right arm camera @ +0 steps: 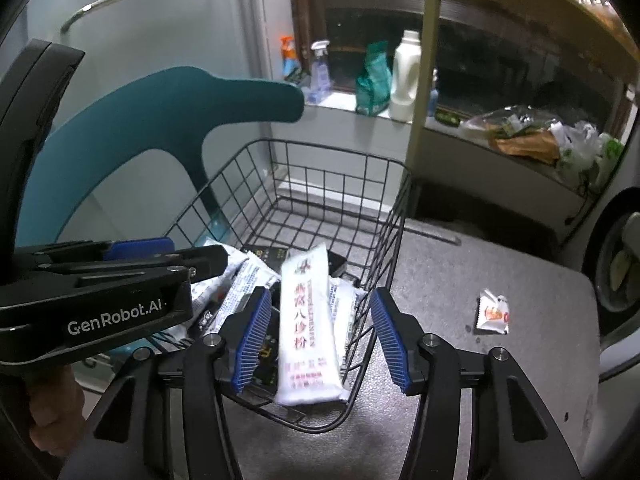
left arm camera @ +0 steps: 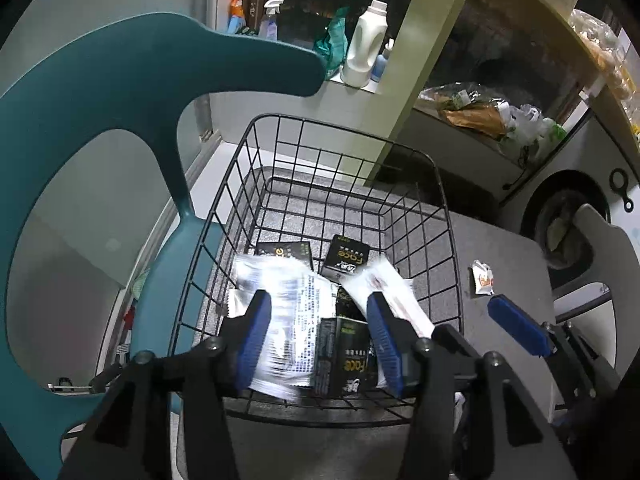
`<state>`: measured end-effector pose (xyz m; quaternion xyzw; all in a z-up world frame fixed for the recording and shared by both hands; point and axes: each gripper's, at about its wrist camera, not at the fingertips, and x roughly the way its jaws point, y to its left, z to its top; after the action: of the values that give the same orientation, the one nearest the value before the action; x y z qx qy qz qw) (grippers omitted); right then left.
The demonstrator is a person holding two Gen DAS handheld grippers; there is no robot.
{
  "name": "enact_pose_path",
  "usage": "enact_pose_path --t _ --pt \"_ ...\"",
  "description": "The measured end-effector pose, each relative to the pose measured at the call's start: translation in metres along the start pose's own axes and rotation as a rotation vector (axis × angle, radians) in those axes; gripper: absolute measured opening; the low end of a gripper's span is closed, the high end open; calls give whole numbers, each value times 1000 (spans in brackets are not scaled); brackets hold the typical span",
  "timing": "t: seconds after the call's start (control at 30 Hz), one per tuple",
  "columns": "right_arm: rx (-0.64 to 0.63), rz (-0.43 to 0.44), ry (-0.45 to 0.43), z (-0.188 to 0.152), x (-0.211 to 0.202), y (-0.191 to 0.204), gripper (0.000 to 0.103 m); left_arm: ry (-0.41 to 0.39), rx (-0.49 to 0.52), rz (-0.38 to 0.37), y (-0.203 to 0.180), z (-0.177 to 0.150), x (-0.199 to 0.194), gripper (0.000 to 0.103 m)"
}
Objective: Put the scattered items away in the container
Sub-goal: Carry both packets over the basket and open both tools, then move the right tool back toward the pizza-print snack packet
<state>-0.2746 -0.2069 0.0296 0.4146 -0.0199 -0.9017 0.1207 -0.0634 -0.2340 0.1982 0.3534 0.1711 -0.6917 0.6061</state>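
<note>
**Clerk:** Entry one, wire basket (right arm camera: 304, 184). It sits on the grey table (right arm camera: 500, 280), directly ahead of and beneath both claws. Contents: several white sachets and black cartons.

**Checker:** And the claws?

**Clerk:** Left gripper (left arm camera: 318, 344): jaws apart, nothing pressed between the pads; a printed white sachet (left arm camera: 288, 304) lies blurred below them inside the basket. Right gripper (right arm camera: 320, 340): jaws apart likewise; a long white sachet (right arm camera: 308, 320) stands on end between them against the basket's near wall, touching neither pad as far as can be seen.

**Checker:** Anything outstanding?

**Clerk:** One item. A small white-and-orange packet (right arm camera: 493, 312), on the bare table to the right of the right gripper, outside the basket, well clear of its wire wall.

**Checker:** Handling notes for it?

**Clerk:** Judged very light, soft and crinkly (a sealed film wrapper, by the look of its crimped ends). Likely slippery on flat faces and prone to skating across the table if nudged. Not obviously fragile, though its contents cannot be told. Best taken across its narrow middle, pads coming down either side and closing gently; the crimped edge is a poorer hold, since film may slide out.
</note>
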Motion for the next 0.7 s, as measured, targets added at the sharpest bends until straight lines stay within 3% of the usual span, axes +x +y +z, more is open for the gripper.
enact_pose_path --t 0.43,0.67,0.7 --pt "71 -12 -24 -13 -28 -30 52 11 34 -29 -29 -6 -10 55" --pt "176 -103 -31 -45 -53 -96 52 21 124 -82 -95 -17 -10 55" --pt "221 -140 -22 -60 -60 -124 52 25 137 -91 -105 -19 -8 55"
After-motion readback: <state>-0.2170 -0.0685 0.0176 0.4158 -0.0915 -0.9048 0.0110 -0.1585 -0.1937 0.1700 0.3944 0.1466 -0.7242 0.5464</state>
